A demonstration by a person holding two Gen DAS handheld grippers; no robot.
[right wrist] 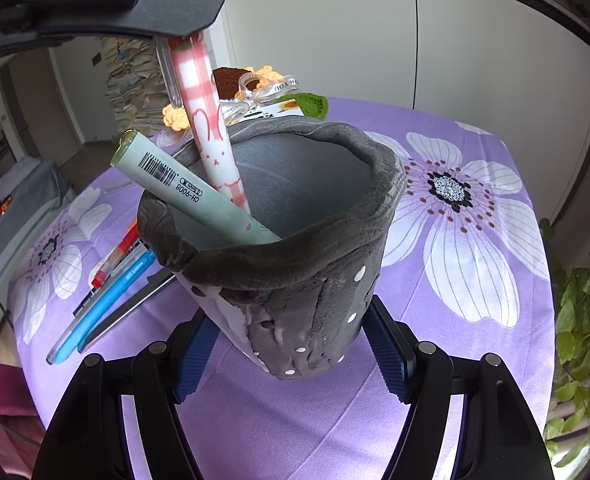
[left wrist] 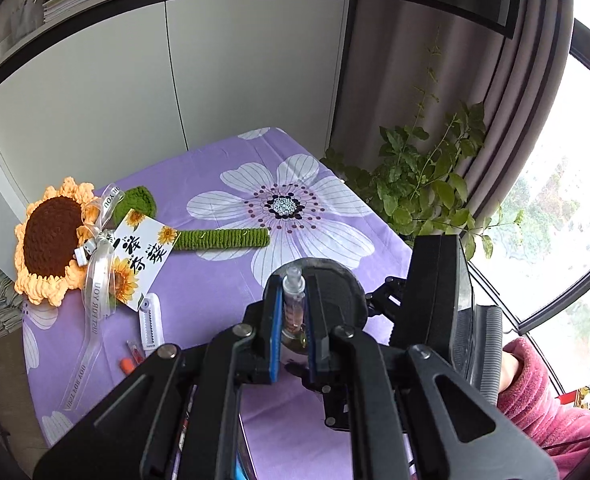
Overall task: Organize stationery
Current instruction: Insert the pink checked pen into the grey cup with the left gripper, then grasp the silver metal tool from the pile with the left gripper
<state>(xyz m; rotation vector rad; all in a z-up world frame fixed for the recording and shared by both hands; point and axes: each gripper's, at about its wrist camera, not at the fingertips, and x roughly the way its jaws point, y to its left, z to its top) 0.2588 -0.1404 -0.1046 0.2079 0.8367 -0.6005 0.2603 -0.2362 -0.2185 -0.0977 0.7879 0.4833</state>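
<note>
Left gripper (left wrist: 294,316): clamped on a pink checked pen (right wrist: 211,128), tip down inside the cup.
Right gripper (right wrist: 291,344): pads against both sides of the dark clay cup (right wrist: 295,280), gripping it.
Cup contents: a pale green marker (right wrist: 191,192) leaning on the rim.
Tablecloth (right wrist: 455,340): loose pens (right wrist: 107,292) lay left of the cup.
Farther back: crochet sunflower (left wrist: 51,240) with card (left wrist: 139,256).

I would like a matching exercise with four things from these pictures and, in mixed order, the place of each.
Things:
1. pink checked pen
2. green marker
3. blue pen
4. crochet sunflower

Places:
a. lying flat on the purple cloth beside the holder
b. leaning inside the grey pen holder, not held
c. held by the left gripper, tip inside the holder
d. at the far left of the table

Pairs: 1-c, 2-b, 3-a, 4-d
</note>
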